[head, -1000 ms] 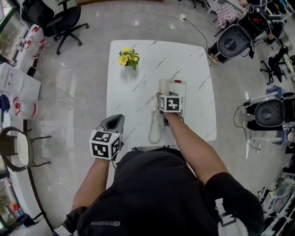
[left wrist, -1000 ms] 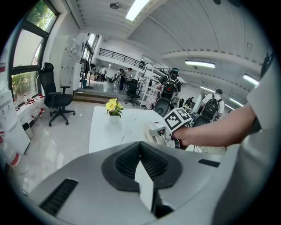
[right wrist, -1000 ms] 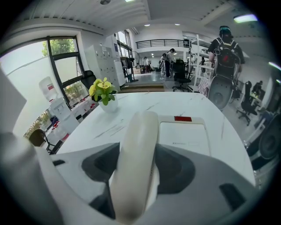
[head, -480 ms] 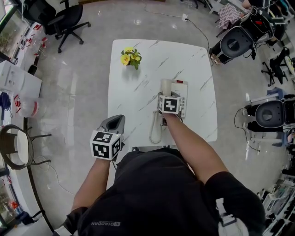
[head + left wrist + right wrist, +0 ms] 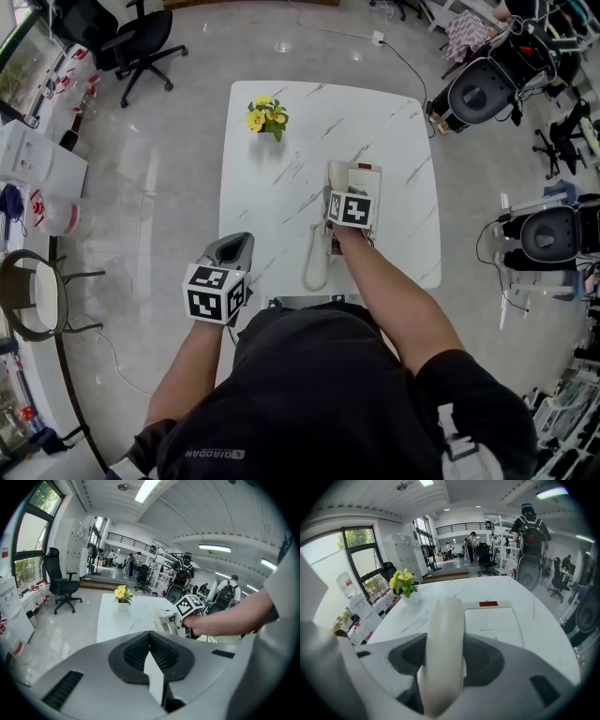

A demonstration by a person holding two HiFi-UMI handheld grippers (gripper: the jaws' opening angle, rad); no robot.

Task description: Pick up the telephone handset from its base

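A cream telephone handset (image 5: 335,177) lies on the left side of its white base (image 5: 365,181) on the marble table (image 5: 277,197). My right gripper (image 5: 337,195) reaches down over the handset. In the right gripper view the handset (image 5: 443,639) runs lengthwise between the jaws of that gripper (image 5: 440,667), which are closing, with the dark pads close at either side. The base (image 5: 493,625) with its red label lies just right of it. My left gripper (image 5: 231,251) hangs at the table's near left edge, away from the phone, jaws together and empty (image 5: 153,670).
A coiled cord (image 5: 314,262) trails from the phone toward the near edge. A small vase of yellow flowers (image 5: 263,115) stands at the table's far left. Office chairs and other equipment ring the table on the shiny floor.
The right gripper has rolled slightly over the handset, staying in the same spot. The left gripper has not moved.
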